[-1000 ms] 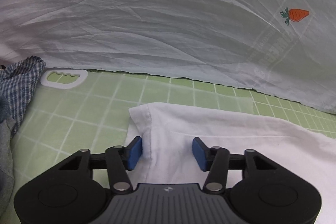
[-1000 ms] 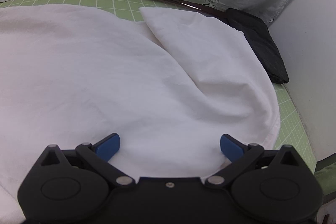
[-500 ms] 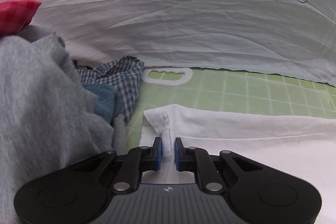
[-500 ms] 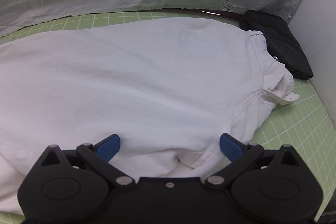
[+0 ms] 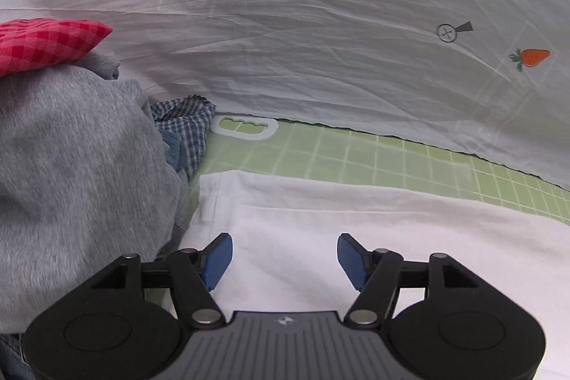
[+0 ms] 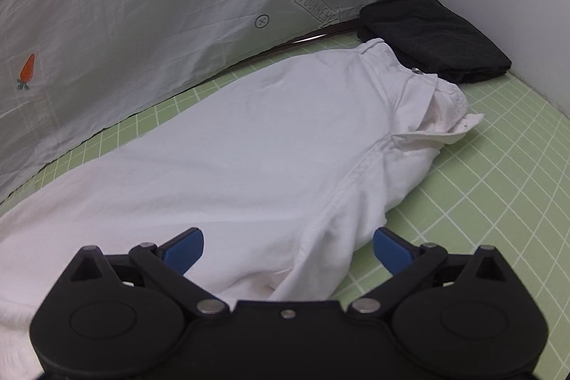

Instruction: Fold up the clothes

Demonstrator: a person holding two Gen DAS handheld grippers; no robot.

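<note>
Shirt (image 6: 249, 145), white, lying on green gridded surface (image 6: 498, 166) ahead of and beneath both tongs. Left tongs (image 5: 285, 259): released, jaws just opened, cloth below, not pinched. Right tongs (image 6: 288, 246): released, over bunched sleeve. Step: between folds. Next: likely regrasp an edge.

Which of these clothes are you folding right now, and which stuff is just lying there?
Being folded:
- white shirt, spread on the green grid mat
- left gripper and right gripper, both open above it

Just lying there:
- grey garment with red checked cloth on top
- blue checked cloth
- folded black garment
- carrot-print sheet behind
</note>
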